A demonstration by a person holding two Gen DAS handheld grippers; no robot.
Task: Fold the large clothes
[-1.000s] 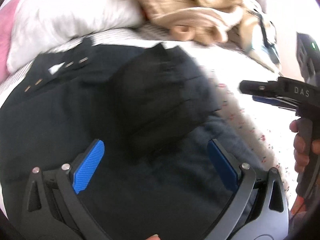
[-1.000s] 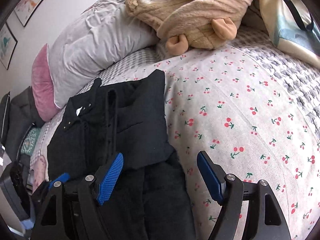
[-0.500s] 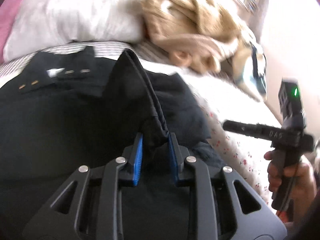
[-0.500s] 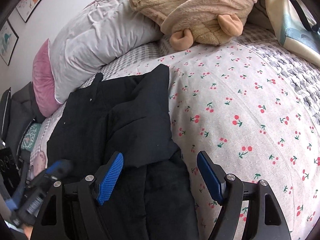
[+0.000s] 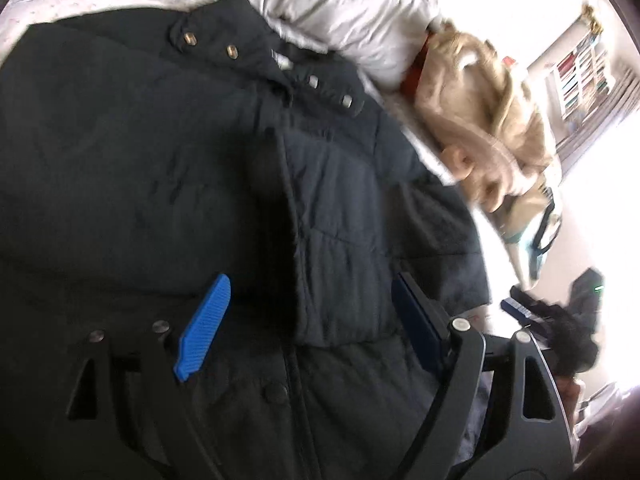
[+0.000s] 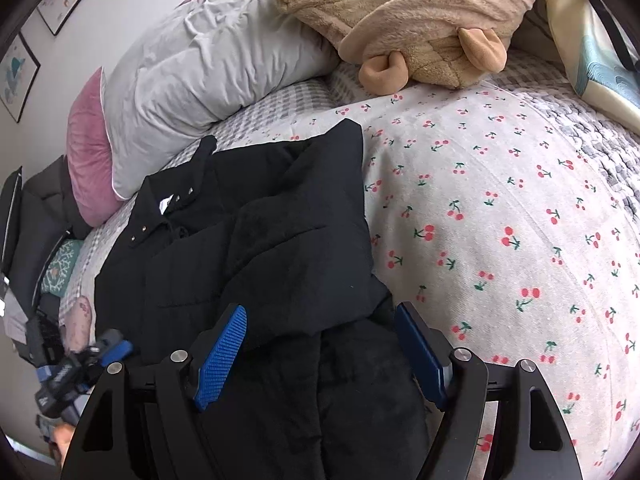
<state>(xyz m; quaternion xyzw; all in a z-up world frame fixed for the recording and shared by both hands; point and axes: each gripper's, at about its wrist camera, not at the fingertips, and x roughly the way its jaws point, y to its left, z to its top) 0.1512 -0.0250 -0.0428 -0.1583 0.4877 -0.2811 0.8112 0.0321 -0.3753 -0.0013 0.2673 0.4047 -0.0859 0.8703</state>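
Observation:
A large black quilted jacket point(image 5: 140, 160) with metal snaps lies on the bed; it also shows in the right wrist view point(image 6: 256, 248). One sleeve point(image 5: 340, 232) is folded across its front. My left gripper point(image 5: 308, 328) is open and empty, low over the sleeve's cuff end. My right gripper point(image 6: 320, 356) is open and empty, over the jacket's lower right part near its edge. The left gripper shows at the lower left of the right wrist view point(image 6: 80, 364); the right gripper shows at the right of the left wrist view point(image 5: 560, 320).
The bed has a white cherry-print cover point(image 6: 500, 220). A grey pillow point(image 6: 208, 68) and a pink cushion point(image 6: 88, 148) lie at the head. A beige plush robe point(image 6: 420, 20) and a tote bag point(image 6: 592, 48) lie at the far right. Dark items sit beside the bed at left point(image 6: 32, 220).
My left gripper, shut on the sleeve half a second ago, has let go and opened; the sleeve now lies flat across the jacket. The right gripper stayed open and barely moved.

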